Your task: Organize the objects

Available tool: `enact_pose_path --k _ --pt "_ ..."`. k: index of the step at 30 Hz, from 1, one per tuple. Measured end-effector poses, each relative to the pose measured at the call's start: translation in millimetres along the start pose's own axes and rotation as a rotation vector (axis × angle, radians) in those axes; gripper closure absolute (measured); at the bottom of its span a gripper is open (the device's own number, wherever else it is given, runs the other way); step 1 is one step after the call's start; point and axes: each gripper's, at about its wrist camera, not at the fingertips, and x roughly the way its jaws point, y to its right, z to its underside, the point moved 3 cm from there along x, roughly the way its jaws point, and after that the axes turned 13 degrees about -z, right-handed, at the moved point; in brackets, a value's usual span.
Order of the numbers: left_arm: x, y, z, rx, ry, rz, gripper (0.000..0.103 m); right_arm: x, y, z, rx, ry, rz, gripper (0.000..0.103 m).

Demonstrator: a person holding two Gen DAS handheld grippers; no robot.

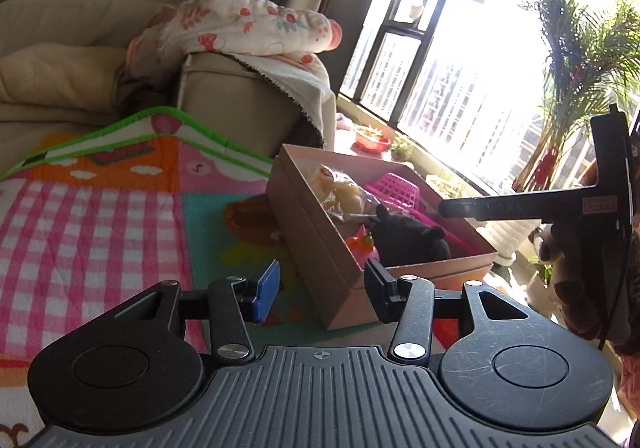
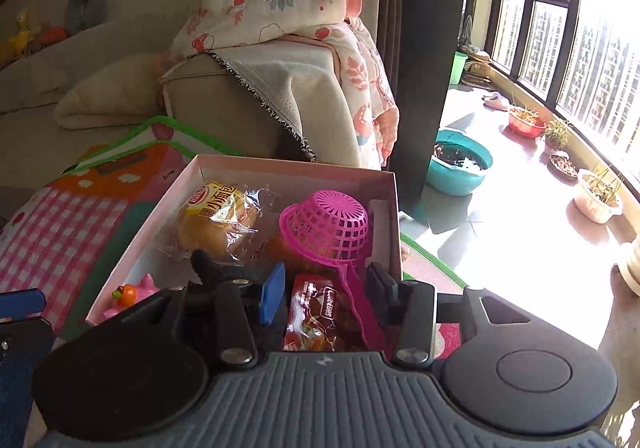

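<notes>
A: What's in the pink box (image 2: 224, 164), left to right?
B: Pig toy (image 2: 132, 294), black plush (image 2: 212, 268), wrapped bun (image 2: 218, 222), snack packet (image 2: 316, 312), pink basket (image 2: 332, 224).
A: Grippers?
B: Left gripper (image 1: 320, 288) gapes empty at the box's corner; right gripper (image 2: 326, 296) is closed, its pads either side of the packet; sofa (image 2: 224, 112) behind

1. Pink cardboard box (image 2: 224, 164), lid off, open side up, resting on a colourful play mat.
2. Wrapped bread bun (image 2: 218, 222), clear wrapper with yellow label, lying at the box's far left.
3. Pink plastic sieve (image 2: 332, 224), mesh bowl upturned, handle slanting toward the near side.
4. Red snack packet (image 2: 316, 312) at the near edge.
5. Black plush toy (image 1: 412, 240) and pink pig toy (image 2: 134, 294) in the near left corner.
</notes>
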Motion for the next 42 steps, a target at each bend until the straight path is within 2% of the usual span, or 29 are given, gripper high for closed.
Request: enact_pose_path --k 2,3,6,9,11,13,15,18,22,24,28,30,32,35,37,39,42 --pt "14.5 11.2 -15.7 0.024 0.014 -0.017 0.052 -21.2 5.7 12.5 -0.022 0.045 0.027 0.043" --pt "24.1 14.9 -21.5 0.025 0.003 -0.024 0.052 -27.7 8.1 19.3 -0.031 0.051 0.041 0.042" --pt "59.7 24.1 -30.7 0.041 -0.073 -0.057 0.052 -39.4 16.4 48.4 -0.070 0.011 0.056 0.042" --pt "86.3 26.8 -28.3 0.081 -0.139 -0.158 0.052 -35.7 18.0 73.0 -0.098 -0.031 0.056 0.042" --pt "91.8 19.1 -27.0 0.073 -0.144 -0.189 0.036 -24.8 14.7 79.9 -0.102 -0.047 0.049 0.044" --pt "90.6 10.2 -27.3 0.065 -0.147 -0.213 0.031 -13.6 8.3 79.4 -0.104 -0.043 0.034 0.045" --pt "88.1 0.3 -28.7 0.074 -0.129 -0.257 0.026 -0.1 -1.8 72.0 -0.096 -0.053 -0.019 0.045" --pt "87.0 -24.8 -34.6 0.069 -0.093 -0.321 0.020 20.4 -26.5 54.6 -0.117 -0.038 -0.043 0.046" --pt "98.7 -75.0 -46.6 0.023 -0.045 -0.413 0.002 53.7 -56.6 26.3 -0.120 -0.042 -0.060 0.046" --pt "104.1 -93.2 -52.6 0.014 -0.022 -0.423 0.001 70.5 -69.7 14.3 -0.121 -0.050 -0.070 0.046" --pt "110.5 -112.2 -64.0 0.066 0.022 -0.438 0.001 84.8 -84.3 6.4 -0.119 -0.063 -0.073 0.045" --pt "106.9 -114.6 -67.3 0.069 0.031 -0.437 0.001 82.2 -89.2 8.4 -0.118 -0.061 -0.059 0.036" --pt "88.6 -112.8 -69.4 0.054 0.093 -0.425 0.002 72.3 -94.0 13.9 -0.129 -0.039 -0.057 0.019" --pt "42.9 -100.6 -65.1 0.054 0.185 -0.367 0.002 52.8 -102.0 29.8 -0.142 -0.027 -0.041 0.010" --pt "18.9 -91.0 -51.9 0.070 0.174 -0.317 0.002 42.4 -105.3 40.5 -0.113 -0.035 -0.041 0.000" --pt "0.0 -79.9 -27.8 0.086 0.129 -0.281 0.002 28.9 -110.0 54.9 -0.070 -0.051 -0.049 0.000" --pt "-17.2 -64.1 14.3 0.088 0.046 -0.289 0.002 18.6 -114.1 70.8 -0.009 -0.062 -0.034 0.000"
